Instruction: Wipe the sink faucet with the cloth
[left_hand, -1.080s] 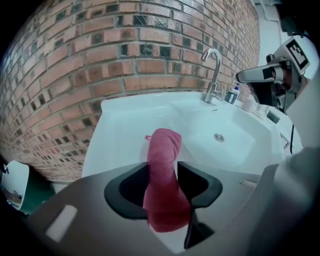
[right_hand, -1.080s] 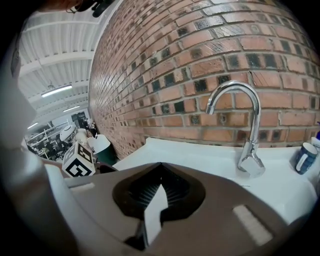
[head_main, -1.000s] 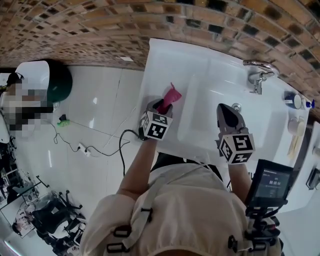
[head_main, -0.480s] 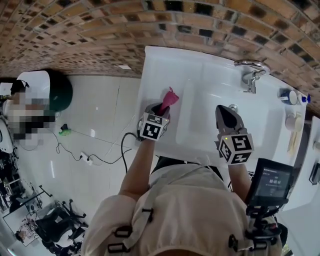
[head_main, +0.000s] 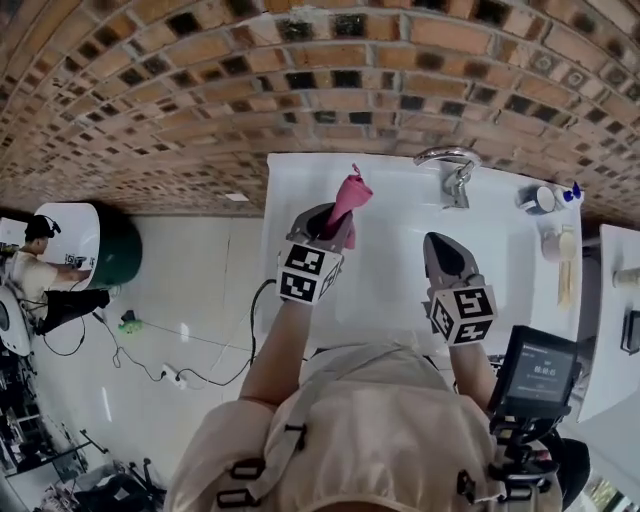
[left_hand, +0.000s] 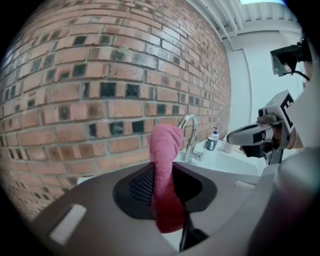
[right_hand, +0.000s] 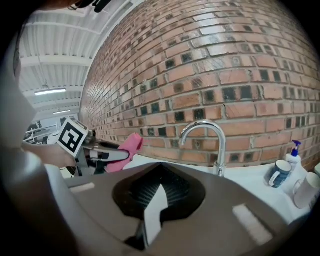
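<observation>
The left gripper (head_main: 333, 228) has just been closing and pinches the pink cloth (head_main: 350, 194) by its lower end. It holds the cloth above the sink's (head_main: 290, 185) far left part, well left of the faucet (head_main: 447, 165). Gripped low, the cloth leaves a free wad out front for rubbing (my reading). Its long axis follows the jaws, loose tip pointing far and up towards the brick wall (head_main: 200, 90), nodding right. The right gripper (head_main: 438, 250), tips together and empty, hangs nearer, clear of that path.
</observation>
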